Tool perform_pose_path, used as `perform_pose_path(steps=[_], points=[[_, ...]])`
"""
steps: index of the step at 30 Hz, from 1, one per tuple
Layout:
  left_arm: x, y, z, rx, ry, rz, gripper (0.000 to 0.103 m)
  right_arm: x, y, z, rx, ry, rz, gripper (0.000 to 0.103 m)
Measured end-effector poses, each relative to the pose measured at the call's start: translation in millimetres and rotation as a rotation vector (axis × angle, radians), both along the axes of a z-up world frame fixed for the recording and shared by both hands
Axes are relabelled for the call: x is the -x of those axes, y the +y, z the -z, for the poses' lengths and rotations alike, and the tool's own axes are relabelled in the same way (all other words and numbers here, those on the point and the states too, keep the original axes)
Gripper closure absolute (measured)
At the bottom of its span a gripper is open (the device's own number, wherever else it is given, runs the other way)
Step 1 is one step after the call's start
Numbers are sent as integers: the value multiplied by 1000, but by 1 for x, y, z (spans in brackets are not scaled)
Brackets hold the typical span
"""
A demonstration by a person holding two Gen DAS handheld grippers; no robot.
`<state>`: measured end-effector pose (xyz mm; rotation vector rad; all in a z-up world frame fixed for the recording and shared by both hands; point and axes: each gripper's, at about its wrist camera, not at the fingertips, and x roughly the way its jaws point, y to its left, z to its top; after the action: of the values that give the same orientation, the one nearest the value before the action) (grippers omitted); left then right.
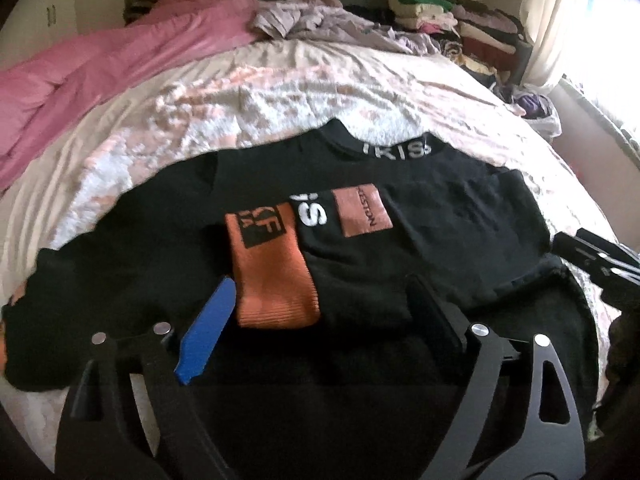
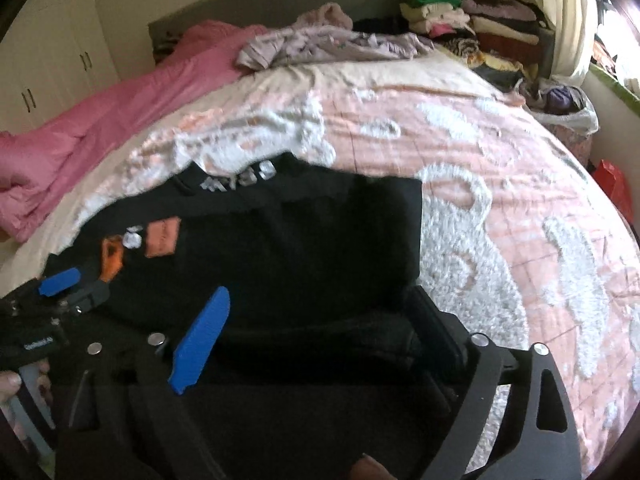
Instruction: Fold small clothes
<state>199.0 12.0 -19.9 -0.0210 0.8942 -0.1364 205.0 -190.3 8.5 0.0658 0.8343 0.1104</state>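
Note:
A black sweater (image 1: 440, 216) lies spread flat on the bed, its lettered collar (image 1: 396, 150) at the far side. One sleeve with an orange cuff (image 1: 276, 272) is folded across the chest, beside an orange patch (image 1: 362, 212). My left gripper (image 1: 320, 284) hovers open over the lower hem, blue pad (image 1: 208, 332) on the left, nothing pressed between its fingers. My right gripper (image 2: 320, 292) is open over the sweater's right half (image 2: 300, 240), near its right edge. Each gripper shows in the other's view: the right gripper (image 1: 568, 242) and the left gripper (image 2: 80, 286).
The pink and white bedspread (image 2: 500, 168) stretches beyond and to the right of the sweater. A pink blanket (image 1: 80, 80) lies at the far left, crumpled lilac clothes (image 1: 320, 16) by the headboard, a stack of folded clothes (image 1: 440, 12) at the far right. A hand (image 2: 10, 384) holds the left gripper.

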Motion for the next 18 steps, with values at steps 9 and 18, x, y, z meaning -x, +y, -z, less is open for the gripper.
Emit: perform_pose_path(steps=[9,18], points=[[22,30,-29,-7,-64,-82,9,2,19,-55,9,-104,-40,9],[44,76,-50,-20,-131,-195,9,2,51,-91,20,-172,-114,9]])
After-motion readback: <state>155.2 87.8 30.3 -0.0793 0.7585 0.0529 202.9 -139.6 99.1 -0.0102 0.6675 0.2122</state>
